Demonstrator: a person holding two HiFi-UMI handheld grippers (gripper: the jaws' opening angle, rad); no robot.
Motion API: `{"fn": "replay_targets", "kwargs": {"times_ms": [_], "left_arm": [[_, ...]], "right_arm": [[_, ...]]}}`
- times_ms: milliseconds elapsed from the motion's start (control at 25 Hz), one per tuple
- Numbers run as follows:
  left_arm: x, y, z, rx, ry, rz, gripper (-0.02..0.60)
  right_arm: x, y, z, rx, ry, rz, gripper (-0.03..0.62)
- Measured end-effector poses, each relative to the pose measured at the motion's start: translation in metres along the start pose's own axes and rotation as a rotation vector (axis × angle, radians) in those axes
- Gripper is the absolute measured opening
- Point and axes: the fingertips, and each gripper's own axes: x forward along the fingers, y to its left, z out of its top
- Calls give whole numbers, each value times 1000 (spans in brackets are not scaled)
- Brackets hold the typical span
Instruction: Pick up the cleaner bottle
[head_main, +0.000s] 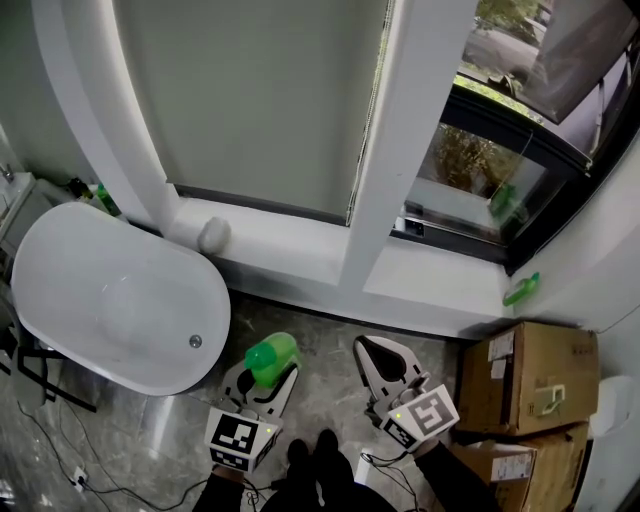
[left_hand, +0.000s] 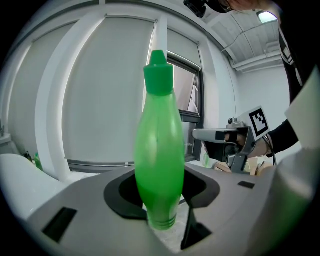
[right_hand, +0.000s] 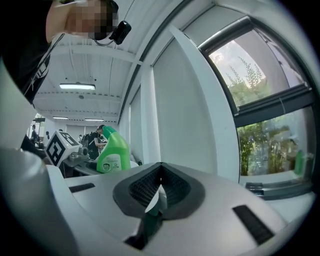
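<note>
Between the jaws of the left gripper (head_main: 268, 378), which clamp its lower body, the cleaner bottle (left_hand: 159, 150) stands upright, cap up, apparently clear of the floor (head_main: 320, 345); the right gripper (head_main: 372, 352), jaws closed on nothing, hangs just beside it.

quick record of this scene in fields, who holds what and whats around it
left gripper: shut on the green bottle, cap end up
right gripper: jaws together, nothing between them
bathtub: white, left side of head view
cardboard boxes: stacked, beside the right gripper
second bottle: green, lying on the window ledge
</note>
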Motion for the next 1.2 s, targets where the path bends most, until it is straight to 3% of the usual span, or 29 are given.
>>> {"fn": "replay_targets", "kwargs": {"times_ms": [480,1200], "left_arm": [[-7,-21,27,53,-14,-26,189],[-11,-23,28,61,-5,-27,189]], "right_arm": [[-18,14,22,-29,-32,24,2],[-25,17,9,-76,16,31,2]]}}
